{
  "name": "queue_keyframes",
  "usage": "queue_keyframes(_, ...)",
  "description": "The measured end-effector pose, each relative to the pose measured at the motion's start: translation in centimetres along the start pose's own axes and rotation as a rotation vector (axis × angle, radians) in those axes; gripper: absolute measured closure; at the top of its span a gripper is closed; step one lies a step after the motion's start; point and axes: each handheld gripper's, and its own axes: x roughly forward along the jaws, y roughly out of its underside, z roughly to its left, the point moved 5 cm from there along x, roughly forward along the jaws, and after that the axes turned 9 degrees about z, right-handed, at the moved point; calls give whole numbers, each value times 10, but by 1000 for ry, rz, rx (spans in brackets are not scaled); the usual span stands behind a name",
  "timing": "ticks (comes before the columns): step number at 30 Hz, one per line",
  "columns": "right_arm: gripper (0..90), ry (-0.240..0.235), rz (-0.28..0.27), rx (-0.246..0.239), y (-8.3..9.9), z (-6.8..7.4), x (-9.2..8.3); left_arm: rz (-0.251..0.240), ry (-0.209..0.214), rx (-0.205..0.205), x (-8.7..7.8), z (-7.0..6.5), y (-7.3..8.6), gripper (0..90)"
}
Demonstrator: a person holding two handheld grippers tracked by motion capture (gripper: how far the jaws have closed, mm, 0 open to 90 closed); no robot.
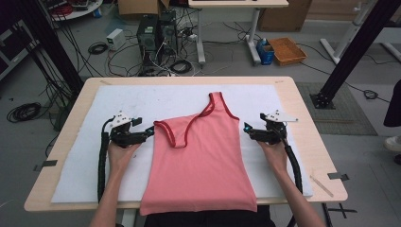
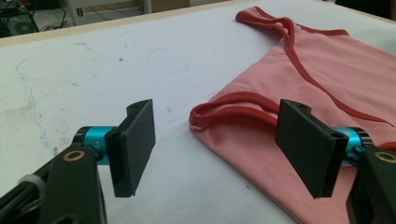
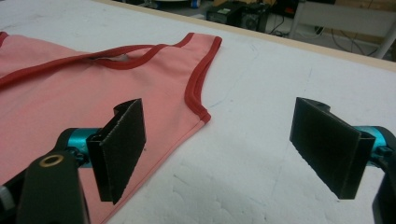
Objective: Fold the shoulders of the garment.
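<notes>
One top [image 1: 201, 156], pink with dark red trim at neck and armholes. Sleeveless. Lies flat on the white mat [image 1: 142, 101] that covers the table [image 1: 189, 80], about mid-table, hem hanging over the near edge. One strap reaches up toward the far side; the other strap is folded down and sits as a loop at the top's left shoulder.

Left hand-held gripper [image 1: 150, 130]: just left of the top, level with the folded strap, tips pointing right at it. In the left gripper view the jaws of the left hand-held gripper [image 2: 219, 144] stand wide apart with nothing clamped; the strap loop [image 2: 233, 109] lies on the mat between and beyond them, and the right jaw hangs over the pink cloth. Whether it touches the cloth I cannot tell.

Right hand-held gripper [image 1: 247, 127]: just right of the top, near the armhole edge, tips pointing left. In the right gripper view its jaws [image 3: 224, 140] are also wide apart, empty; the left jaw is over the cloth's edge, the right jaw over bare mat.

Count: one top, two hand-held grippers, two hands, one mat, one table.
</notes>
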Motion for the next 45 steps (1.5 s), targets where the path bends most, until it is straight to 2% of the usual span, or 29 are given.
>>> queue_keyframes(3, 181, -38, 38, 22, -9, -3, 8, -4, 1, -4, 0, 1, 0, 289)
queue_keyframes(8, 183, -113, 147, 31, -25, -6, 34, 1, 0, 6, 0, 0, 0, 290)
queue_keyframes(11, 196, -135, 162, 65, -37, -11, 46, 3, -3, 8, 0, 0, 0, 290)
queue_keyframes(13, 233, -177, 172, 88, -45, -11, 53, 1, 0, 5, 0, 0, 0, 291)
queue_keyframes(14, 234, -188, 188, 77, -49, -11, 57, 3, 0, 4, 0, 0, 0, 291)
queue_keyframes(18, 234, -159, 270, 7, -64, -12, 79, 4, -4, 8, 1, 0, 0, 291)
queue_keyframes(20, 238, -159, 289, 3, -71, -12, 91, 5, -3, 9, 1, -1, 0, 292)
queue_keyframes(23, 255, -135, 309, -19, -81, -14, 104, 5, -5, 12, 1, -1, 0, 292)
queue_keyframes(26, 267, -93, 329, -34, -89, -17, 115, 13, -10, 25, 2, -2, 0, 292)
queue_keyframes(32, 267, -141, 312, 30, -103, -23, 135, 10, -8, 17, 1, -1, 0, 292)
queue_keyframes(35, 281, -148, 298, 53, -109, -25, 146, 10, -10, 20, 2, -2, 0, 292)
queue_keyframes(39, 297, -150, 308, 58, -114, -25, 158, 11, -10, 18, 1, -1, 0, 292)
queue_keyframes(41, 302, -160, 313, 59, -117, -23, 172, 10, -10, 18, 1, -2, 0, 293)
queue_keyframes(43, 314, -154, 328, 48, -116, -23, 180, 12, -12, 23, 1, -2, 0, 293)
queue_keyframes(45, 318, -162, 336, 63, -113, -25, 187, 13, -13, 28, 2, -2, 0, 293)
